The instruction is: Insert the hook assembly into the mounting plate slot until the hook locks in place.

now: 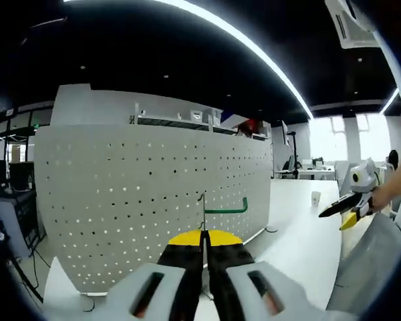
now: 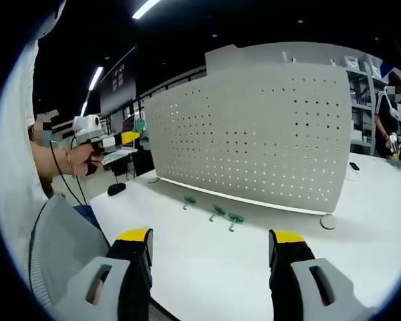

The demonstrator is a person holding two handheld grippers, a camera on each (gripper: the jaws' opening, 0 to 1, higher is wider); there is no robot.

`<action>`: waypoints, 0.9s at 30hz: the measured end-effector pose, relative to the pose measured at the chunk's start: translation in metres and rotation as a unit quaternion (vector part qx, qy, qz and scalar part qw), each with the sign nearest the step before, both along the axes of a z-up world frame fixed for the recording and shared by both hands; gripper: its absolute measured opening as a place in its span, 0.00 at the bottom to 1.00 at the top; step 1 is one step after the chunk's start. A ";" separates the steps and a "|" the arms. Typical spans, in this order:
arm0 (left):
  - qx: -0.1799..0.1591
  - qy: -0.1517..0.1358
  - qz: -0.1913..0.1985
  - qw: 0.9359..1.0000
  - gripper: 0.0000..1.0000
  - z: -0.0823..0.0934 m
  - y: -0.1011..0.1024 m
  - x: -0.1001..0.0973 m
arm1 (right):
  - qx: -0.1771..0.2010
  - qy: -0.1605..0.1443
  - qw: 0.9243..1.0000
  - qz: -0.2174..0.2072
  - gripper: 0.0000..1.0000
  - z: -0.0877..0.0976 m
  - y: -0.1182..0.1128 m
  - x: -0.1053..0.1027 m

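The left gripper (image 1: 204, 251) pinches a light, stiff green hook (image 1: 226, 208) by its thin metal stem, held before the pegboard (image 1: 140, 194). The right gripper (image 2: 210, 257) gapes empty above the white table (image 2: 207, 267), where three spare hooks (image 2: 217, 212) lie near the board's foot. That slim stem may twist, so gripping low seems wisest.

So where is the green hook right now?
In the left gripper view, the green hook is pinched in the left hand-held gripper, held up just in front of the white pegboard, low on its right part.

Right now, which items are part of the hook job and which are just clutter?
Job: green hook held in the shut left gripper; pegboard; three spare green hooks on the table; open right gripper.
Clutter: paper cup; black object.
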State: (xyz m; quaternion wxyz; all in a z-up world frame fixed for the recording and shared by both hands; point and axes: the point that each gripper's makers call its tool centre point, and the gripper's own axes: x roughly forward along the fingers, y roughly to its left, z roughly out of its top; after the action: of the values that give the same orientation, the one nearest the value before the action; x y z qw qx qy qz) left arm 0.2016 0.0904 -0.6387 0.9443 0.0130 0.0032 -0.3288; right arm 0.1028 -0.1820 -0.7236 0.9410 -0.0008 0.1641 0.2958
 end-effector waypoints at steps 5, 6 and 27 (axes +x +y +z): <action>-0.004 0.003 0.001 1.000 0.01 0.000 -0.002 0.000 | 0.033 -0.043 0.998 0.008 0.68 0.028 0.010 0.003; -0.004 0.003 0.000 1.000 0.01 0.000 -0.002 0.000 | 0.043 -0.052 0.998 0.009 0.68 0.034 0.012 0.004; 0.004 -0.002 -0.002 1.000 0.01 0.002 -0.010 -0.004 | 0.135 -0.095 0.981 0.100 0.65 0.084 0.089 0.028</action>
State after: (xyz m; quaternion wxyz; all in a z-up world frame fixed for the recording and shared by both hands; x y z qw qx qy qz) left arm 0.1974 0.0800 -0.6367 0.9435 0.0178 0.0024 -0.3308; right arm 0.1306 -0.0927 -0.6394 0.9093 0.0814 0.0312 0.4069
